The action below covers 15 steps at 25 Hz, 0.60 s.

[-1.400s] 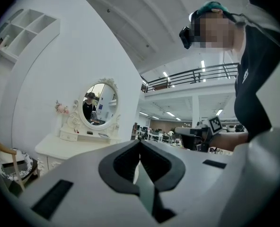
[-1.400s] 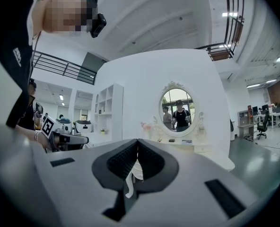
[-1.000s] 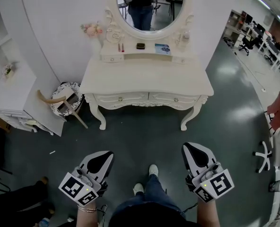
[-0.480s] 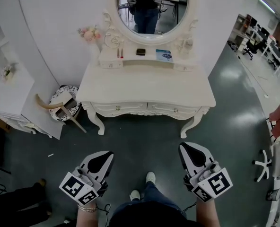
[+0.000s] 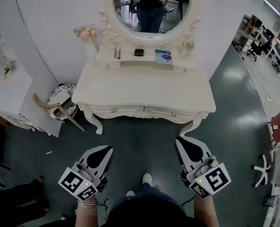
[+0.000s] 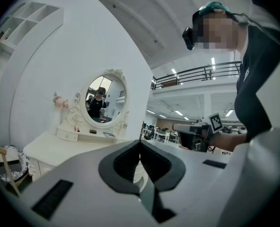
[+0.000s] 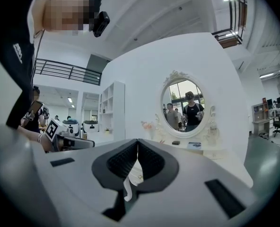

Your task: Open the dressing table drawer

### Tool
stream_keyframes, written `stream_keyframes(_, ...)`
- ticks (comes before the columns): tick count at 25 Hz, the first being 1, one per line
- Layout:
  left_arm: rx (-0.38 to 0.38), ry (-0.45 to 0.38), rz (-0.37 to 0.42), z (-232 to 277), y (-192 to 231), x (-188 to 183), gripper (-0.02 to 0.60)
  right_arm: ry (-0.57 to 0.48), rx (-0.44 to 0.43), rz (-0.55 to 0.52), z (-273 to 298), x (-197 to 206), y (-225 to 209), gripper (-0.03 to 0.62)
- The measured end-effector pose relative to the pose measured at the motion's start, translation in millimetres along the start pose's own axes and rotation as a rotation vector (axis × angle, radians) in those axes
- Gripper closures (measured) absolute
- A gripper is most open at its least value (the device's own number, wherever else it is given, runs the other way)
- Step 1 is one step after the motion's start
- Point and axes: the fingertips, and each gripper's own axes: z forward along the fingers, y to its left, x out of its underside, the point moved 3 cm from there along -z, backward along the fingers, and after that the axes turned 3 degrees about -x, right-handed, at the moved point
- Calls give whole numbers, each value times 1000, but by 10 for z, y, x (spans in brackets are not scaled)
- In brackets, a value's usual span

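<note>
Dressing table drawer (image 5: 117, 110) lies well ahead of both closed, empty grippers.

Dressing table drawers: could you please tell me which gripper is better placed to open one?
Right, marginally. The right gripper sits slightly nearer the table, in line with the right drawer knob; the left gripper is farther back. Both are shut.

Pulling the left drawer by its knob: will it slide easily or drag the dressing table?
Probably slides easily: the left drawer looks shallow and small. Its knob is tiny, so a grip may slip. The dressing table stands on slim curved legs on a glossy floor, so it might creep forward.
</note>
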Motion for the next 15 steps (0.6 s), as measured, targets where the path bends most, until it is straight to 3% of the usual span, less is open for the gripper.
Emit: stream_keyframes(15,-106,-16,-11,380,85,41,566,32,-50,23,127,157,-566,576)
